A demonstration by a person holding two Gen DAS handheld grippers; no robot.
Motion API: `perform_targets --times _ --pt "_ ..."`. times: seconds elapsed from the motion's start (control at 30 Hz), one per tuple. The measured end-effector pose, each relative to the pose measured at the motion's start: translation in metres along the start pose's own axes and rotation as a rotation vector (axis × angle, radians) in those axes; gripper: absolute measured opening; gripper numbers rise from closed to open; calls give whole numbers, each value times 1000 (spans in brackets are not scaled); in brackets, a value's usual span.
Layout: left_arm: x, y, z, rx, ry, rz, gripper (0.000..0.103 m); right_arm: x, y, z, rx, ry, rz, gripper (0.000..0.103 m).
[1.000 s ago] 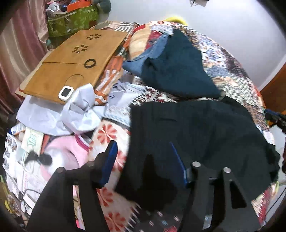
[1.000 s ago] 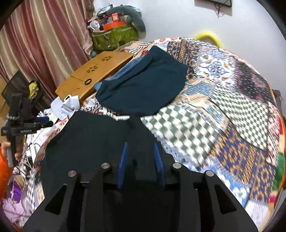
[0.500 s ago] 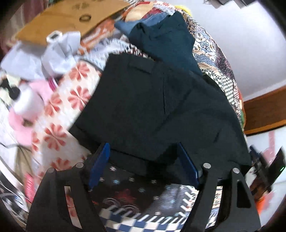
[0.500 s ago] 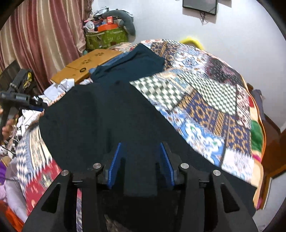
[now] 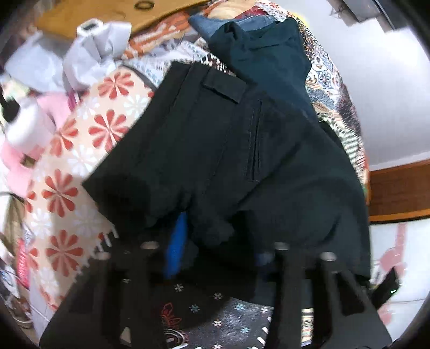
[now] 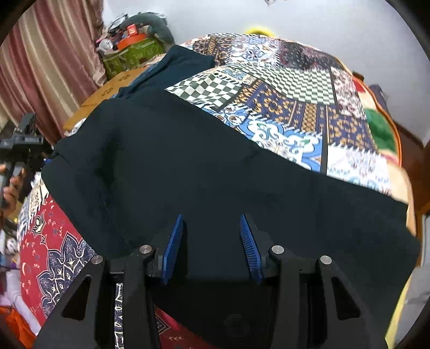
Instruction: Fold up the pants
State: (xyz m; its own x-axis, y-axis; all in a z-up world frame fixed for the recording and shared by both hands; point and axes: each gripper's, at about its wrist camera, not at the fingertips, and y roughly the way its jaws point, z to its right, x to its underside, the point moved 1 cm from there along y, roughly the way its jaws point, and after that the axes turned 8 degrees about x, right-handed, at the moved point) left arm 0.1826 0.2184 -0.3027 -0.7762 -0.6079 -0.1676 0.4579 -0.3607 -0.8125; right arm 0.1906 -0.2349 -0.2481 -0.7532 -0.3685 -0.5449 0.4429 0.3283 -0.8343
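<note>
Left wrist view shows the left gripper [image 5: 217,241] closing on the black pants' [image 5: 215,150] bunched edge, the right gripper [image 6: 212,241] gaping over them, folding barely begun.

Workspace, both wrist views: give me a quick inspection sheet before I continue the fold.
Surface: patchwork bedspread, wide and bare beyond the pants.
Job's things: black pants spread across the near bed edge.
Clutter: dark teal garment overlapping the pants' far end; wooden lap tray; crumpled grey cloth; green box.
Grippers: left claw closing, pants fabric bunched between its jaws; right claw over the pants with fabric between the pads, which do not visibly press it.
Cables: nothing seen clearly.
Surroundings: striped curtain, white wall.
</note>
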Motion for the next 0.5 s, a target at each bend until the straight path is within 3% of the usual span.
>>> perform_targets --times 0.07,0.13,0.37,0.5 --pt "1 -6 9 -64 58 35 17 2 2 2 -7 20 -3 40" --pt "1 -13 18 -112 113 76 15 4 2 3 2 22 4 41" --pt "3 -76 57 -249 334 283 11 8 4 15 50 41 0 44" --pt "3 -91 53 -244 362 288 11 10 3 18 66 57 -6 44"
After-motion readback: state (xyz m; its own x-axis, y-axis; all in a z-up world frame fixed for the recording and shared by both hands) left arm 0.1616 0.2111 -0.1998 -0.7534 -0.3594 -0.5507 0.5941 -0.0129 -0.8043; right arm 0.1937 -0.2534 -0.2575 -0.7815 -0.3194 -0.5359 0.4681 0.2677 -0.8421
